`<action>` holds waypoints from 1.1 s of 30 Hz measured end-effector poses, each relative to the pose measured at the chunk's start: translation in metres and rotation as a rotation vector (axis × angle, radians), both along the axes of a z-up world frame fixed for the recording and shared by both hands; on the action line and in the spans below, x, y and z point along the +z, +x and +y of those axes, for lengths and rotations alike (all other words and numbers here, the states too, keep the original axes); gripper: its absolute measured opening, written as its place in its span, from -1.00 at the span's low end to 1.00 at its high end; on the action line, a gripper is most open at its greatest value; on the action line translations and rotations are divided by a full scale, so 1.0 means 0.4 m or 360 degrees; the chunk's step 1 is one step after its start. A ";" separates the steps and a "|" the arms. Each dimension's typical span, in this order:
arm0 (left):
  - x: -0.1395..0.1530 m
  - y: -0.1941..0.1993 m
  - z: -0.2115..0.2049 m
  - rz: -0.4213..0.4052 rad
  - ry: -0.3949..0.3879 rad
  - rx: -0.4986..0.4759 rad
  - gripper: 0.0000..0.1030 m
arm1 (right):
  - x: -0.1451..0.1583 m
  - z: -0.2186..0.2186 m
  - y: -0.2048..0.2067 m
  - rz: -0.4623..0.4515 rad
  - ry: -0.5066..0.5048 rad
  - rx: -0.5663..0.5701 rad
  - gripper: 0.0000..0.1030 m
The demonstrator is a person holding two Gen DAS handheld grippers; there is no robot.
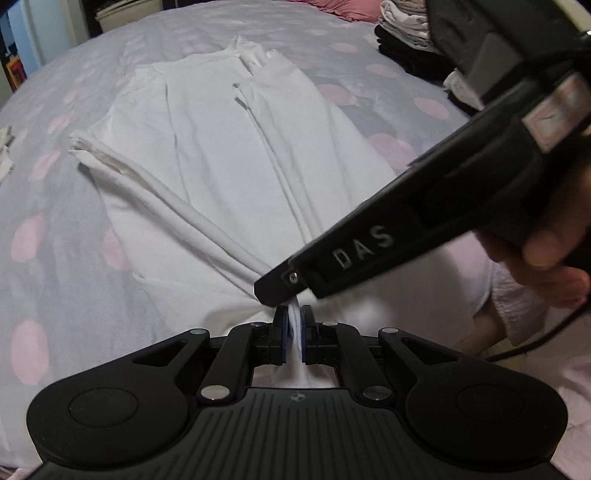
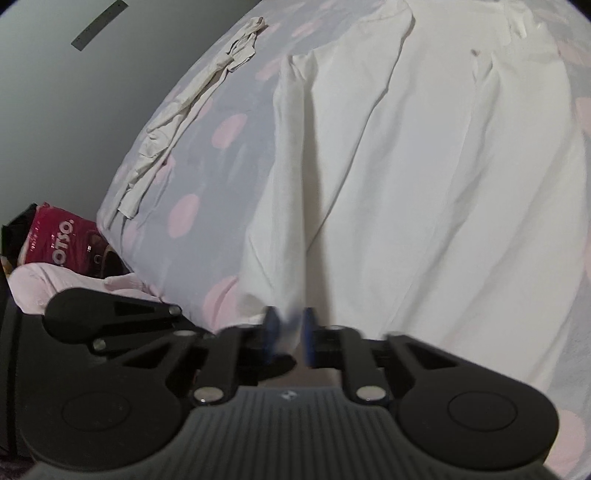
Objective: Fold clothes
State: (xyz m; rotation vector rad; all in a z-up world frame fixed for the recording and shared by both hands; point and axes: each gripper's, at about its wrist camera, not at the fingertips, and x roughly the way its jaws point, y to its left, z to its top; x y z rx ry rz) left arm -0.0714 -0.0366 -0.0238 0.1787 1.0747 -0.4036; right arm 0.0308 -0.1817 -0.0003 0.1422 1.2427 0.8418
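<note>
A long white cotton garment (image 1: 221,155) lies spread lengthwise on a bed covered by a grey sheet with pink dots (image 1: 55,206), its near hem gathered into a bunch at the bed's front edge. The left tool (image 1: 294,328) is clenched on that bunched white fabric, a strip of cloth pinched between its 2 blue pads (image 1: 282,325). The right tool (image 2: 290,334) sits just beside it, its black body crossing the left wrist view with a hand (image 1: 546,254) gripping the handle; in its own view, white cloth fills the narrow gap between its blue pads, but motion blur there means I cannot tell whether it is gripping. A crumpled beige cloth (image 2: 184,107) lies along the bed's far left edge, well apart from the garment. A stack of folded dark and light clothes (image 1: 410,33) rests near the bed's upper right corner.
</note>
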 end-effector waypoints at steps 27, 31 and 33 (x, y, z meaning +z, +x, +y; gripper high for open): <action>-0.021 0.599 0.551 0.0061 -0.0632 0.0898 -0.12 | -0.033 -0.029 0.033 0.0061 -0.0037 0.0020 -0.91; -0.080 0.642 0.588 0.0138 -0.0774 0.0981 -0.12 | -0.031 -0.032 0.032 0.0071 -0.0018 0.0031 -0.91; -0.090 0.652 0.593 0.0134 -0.0827 0.1006 -0.17 | -0.026 -0.022 0.031 0.0079 0.0007 0.0048 -0.91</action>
